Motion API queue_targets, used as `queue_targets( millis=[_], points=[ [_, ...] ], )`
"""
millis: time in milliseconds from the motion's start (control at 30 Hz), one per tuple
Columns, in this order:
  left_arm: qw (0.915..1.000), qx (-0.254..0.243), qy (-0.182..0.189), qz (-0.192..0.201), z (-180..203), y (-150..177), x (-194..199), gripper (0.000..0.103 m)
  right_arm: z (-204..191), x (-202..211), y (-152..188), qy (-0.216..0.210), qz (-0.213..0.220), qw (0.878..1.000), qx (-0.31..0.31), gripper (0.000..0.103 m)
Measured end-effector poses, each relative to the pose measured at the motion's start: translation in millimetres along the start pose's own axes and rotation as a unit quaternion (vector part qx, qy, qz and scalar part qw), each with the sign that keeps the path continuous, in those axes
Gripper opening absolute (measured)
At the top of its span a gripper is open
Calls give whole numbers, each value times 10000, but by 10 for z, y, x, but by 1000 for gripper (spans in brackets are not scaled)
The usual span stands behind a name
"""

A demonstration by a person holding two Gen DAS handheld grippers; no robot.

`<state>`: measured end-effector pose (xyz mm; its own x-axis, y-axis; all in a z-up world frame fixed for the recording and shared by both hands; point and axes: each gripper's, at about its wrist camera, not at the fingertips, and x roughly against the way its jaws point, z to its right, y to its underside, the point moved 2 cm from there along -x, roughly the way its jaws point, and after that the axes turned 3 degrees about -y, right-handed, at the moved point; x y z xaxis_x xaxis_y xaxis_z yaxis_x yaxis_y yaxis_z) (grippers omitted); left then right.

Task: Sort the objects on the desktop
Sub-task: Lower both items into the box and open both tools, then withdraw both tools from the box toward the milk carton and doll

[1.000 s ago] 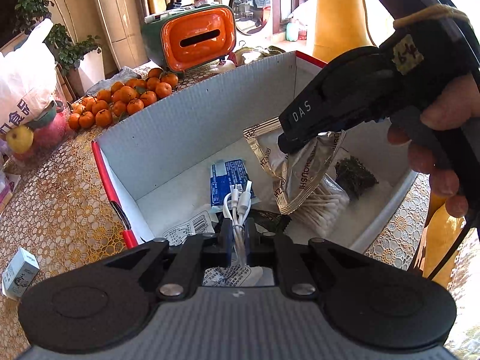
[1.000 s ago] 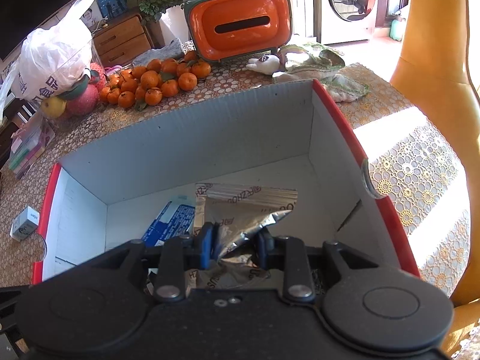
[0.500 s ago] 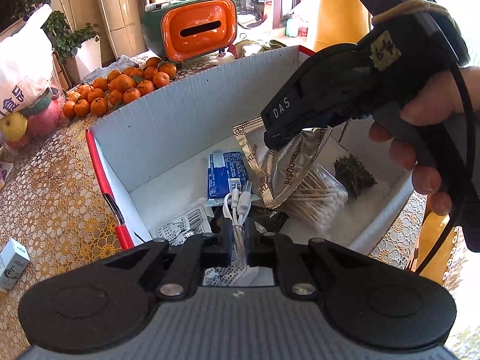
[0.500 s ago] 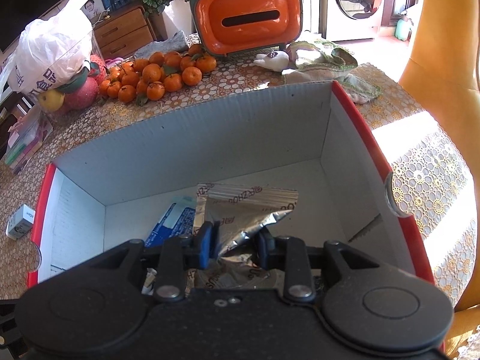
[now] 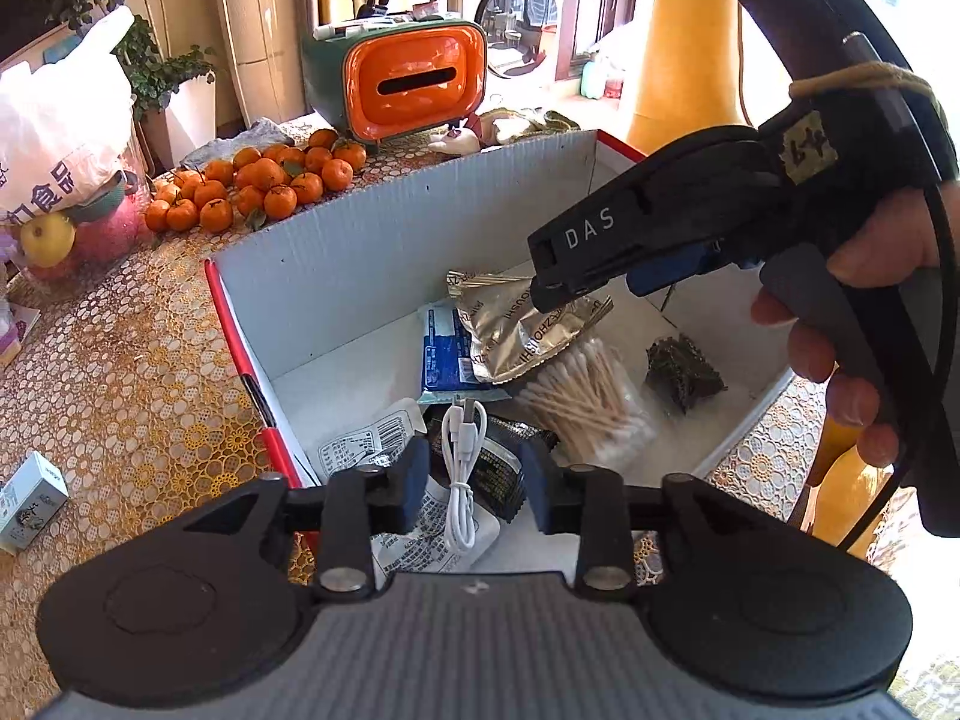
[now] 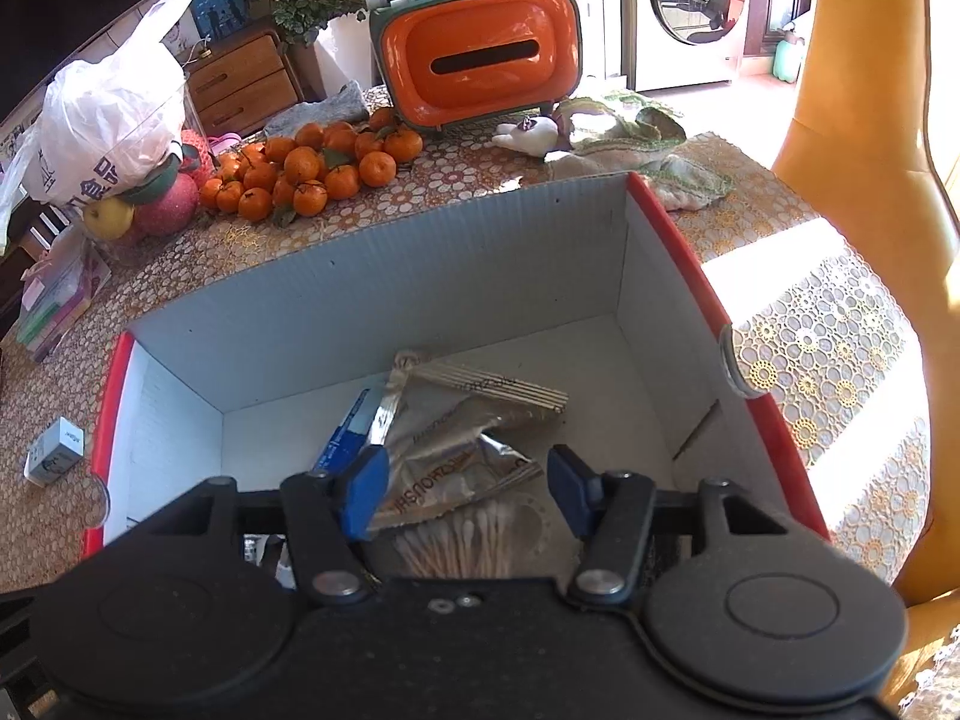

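A red-edged white cardboard box [image 5: 360, 228] [image 6: 420, 300] holds the sorted items. My left gripper [image 5: 474, 486] is open above the box; the white coiled cable [image 5: 462, 462] lies free below it on printed packets. My right gripper [image 6: 468, 489] is open over the silver foil packet [image 6: 456, 432] [image 5: 522, 330], which lies on a bag of cotton swabs [image 5: 588, 396] [image 6: 468, 546]. The right gripper also shows in the left wrist view [image 5: 576, 294], just above the packet. A blue packet [image 5: 447, 354] and a dark bundle [image 5: 684, 366] lie in the box too.
A small white carton [image 5: 30, 498] [image 6: 54, 450] lies on the lace tablecloth left of the box. Behind the box are a pile of oranges [image 6: 306, 165], an orange tissue box [image 6: 480, 60], a white plastic bag [image 6: 108, 120] and a cloth [image 6: 630, 144]. A yellow chair [image 6: 870, 120] stands right.
Both grippers have opened. The left let go of the white cable and the right let go of the foil packet; both items now lie in the box.
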<state>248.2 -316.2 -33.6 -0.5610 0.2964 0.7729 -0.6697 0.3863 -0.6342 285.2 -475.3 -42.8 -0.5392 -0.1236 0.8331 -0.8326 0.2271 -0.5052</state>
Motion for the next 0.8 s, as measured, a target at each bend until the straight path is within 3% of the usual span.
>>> queue_targets(
  millis=[33, 67, 400, 800],
  points=[
    [10000, 0, 11, 60, 1, 1, 45, 53, -13, 32, 7, -9, 18, 10000, 0, 59],
    [9999, -4, -8, 107, 5, 3, 91, 55, -26, 63, 14, -9, 33, 10000, 5, 59],
    [9991, 35, -2, 424, -33, 73, 573, 55, -238, 428, 112, -50, 207, 9996, 167, 64],
    [9985, 314, -55, 456, -335, 418, 1028, 55, -678, 675, 356, -177, 271, 9988, 379, 65]
  ],
)
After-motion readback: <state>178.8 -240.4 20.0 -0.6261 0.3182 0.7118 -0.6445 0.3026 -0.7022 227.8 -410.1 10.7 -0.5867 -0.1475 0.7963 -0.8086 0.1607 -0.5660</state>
